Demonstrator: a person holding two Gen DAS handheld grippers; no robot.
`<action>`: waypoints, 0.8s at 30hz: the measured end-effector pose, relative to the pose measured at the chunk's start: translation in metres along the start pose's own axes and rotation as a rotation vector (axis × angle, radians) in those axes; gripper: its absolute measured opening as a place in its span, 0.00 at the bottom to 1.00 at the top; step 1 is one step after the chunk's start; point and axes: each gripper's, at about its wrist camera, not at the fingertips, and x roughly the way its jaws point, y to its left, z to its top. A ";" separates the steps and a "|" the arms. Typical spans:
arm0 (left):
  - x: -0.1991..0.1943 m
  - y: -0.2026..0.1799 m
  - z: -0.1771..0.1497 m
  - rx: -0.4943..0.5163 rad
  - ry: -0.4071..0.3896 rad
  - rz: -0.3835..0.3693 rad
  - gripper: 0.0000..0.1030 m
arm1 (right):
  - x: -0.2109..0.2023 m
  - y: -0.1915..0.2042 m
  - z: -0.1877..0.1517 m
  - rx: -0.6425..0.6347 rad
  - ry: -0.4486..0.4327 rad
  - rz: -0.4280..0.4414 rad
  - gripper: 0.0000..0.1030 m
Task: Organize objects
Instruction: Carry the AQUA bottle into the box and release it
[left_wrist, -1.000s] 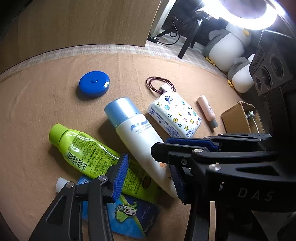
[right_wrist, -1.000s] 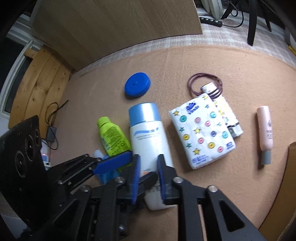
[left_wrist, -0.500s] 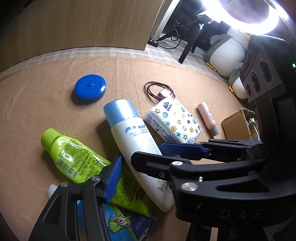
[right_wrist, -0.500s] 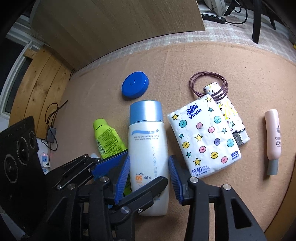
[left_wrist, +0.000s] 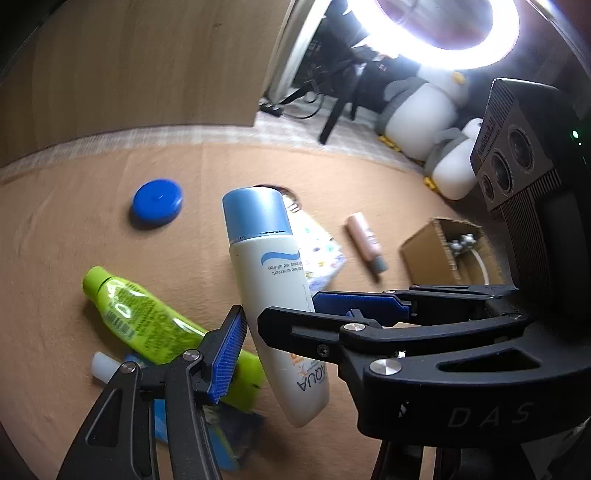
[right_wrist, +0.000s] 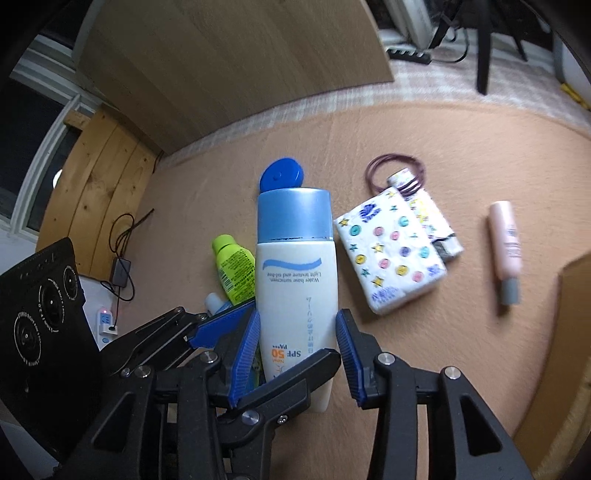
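A white sunscreen bottle (right_wrist: 295, 258) with a light blue cap is raised off the tan mat (left_wrist: 74, 240), cap end pointing away. My right gripper (right_wrist: 297, 332) is shut on its lower half, a blue pad pressed to each narrow side. My left gripper (left_wrist: 291, 328) straddles the same bottle from the left. A thin gap shows between its visible pad (left_wrist: 229, 354) and the bottle. Its other finger is hidden behind the right gripper. A green bottle (left_wrist: 136, 314) lies flat below, on top of a blue packet (left_wrist: 218, 443).
A blue round lid (left_wrist: 157, 201), a button-print tissue pack (right_wrist: 388, 254), a purple loop (right_wrist: 395, 166) and a pink tube (right_wrist: 506, 240) lie on the mat. An open cardboard box (left_wrist: 428, 254) stands at the right. Plush penguins (left_wrist: 417, 114) sit beyond the mat.
The sunscreen bottle lay flat on the mat; now it is lifted and tipped up. The right jaws widened and closed around it. Both grippers rose a little.
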 end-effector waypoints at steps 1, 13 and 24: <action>-0.003 -0.007 0.001 0.005 -0.003 -0.005 0.57 | -0.007 -0.002 -0.002 0.002 -0.008 -0.004 0.38; -0.003 -0.125 0.005 0.144 -0.006 -0.087 0.57 | -0.105 -0.055 -0.043 0.066 -0.111 -0.084 0.38; 0.021 -0.223 -0.017 0.258 0.027 -0.161 0.47 | -0.157 -0.116 -0.091 0.141 -0.150 -0.149 0.36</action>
